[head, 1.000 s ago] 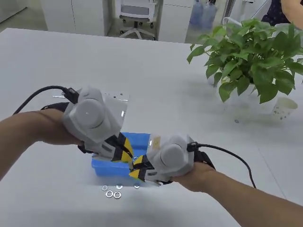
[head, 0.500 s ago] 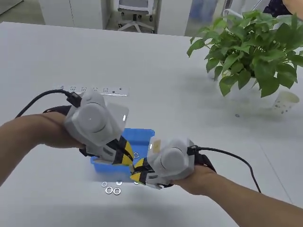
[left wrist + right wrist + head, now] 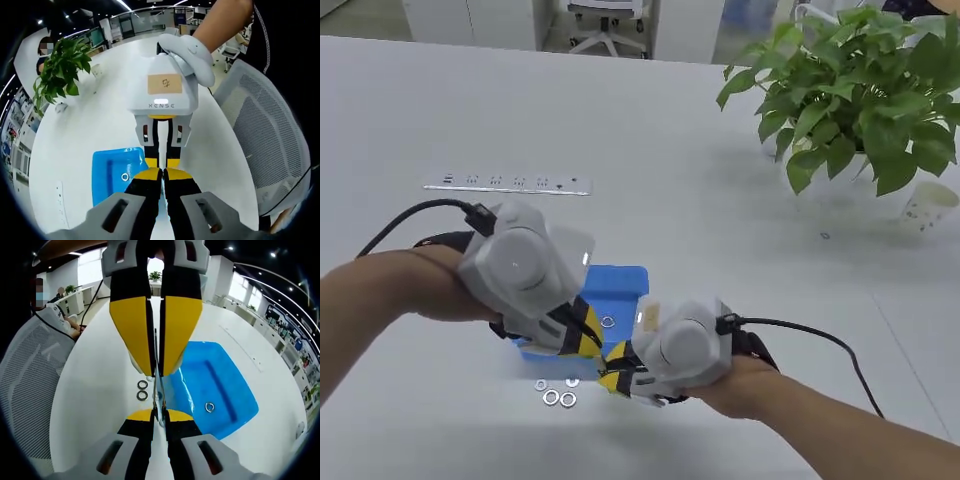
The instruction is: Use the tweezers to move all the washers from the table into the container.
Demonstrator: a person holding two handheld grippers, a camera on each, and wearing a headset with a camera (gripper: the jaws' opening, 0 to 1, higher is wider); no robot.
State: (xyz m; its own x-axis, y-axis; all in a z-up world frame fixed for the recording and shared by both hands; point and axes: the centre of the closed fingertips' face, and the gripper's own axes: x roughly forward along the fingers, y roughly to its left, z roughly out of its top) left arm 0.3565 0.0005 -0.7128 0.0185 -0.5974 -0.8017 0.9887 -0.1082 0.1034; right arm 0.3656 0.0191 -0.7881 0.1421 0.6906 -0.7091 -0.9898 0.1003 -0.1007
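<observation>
Table (image 3: 720,250): left tool (image 3: 594,344), right tool (image 3: 611,363) still tip-to-tip, pinching tweezers (image 3: 156,382).

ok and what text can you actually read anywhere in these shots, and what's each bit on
"XENSE": printed on the white body of the right gripper, seen in the left gripper view.
Handwritten mark on the tan sticker just above that: perhaps "0x", too scrawled to be sure.
Markings along the power strip in the head view: too small to read.
</observation>
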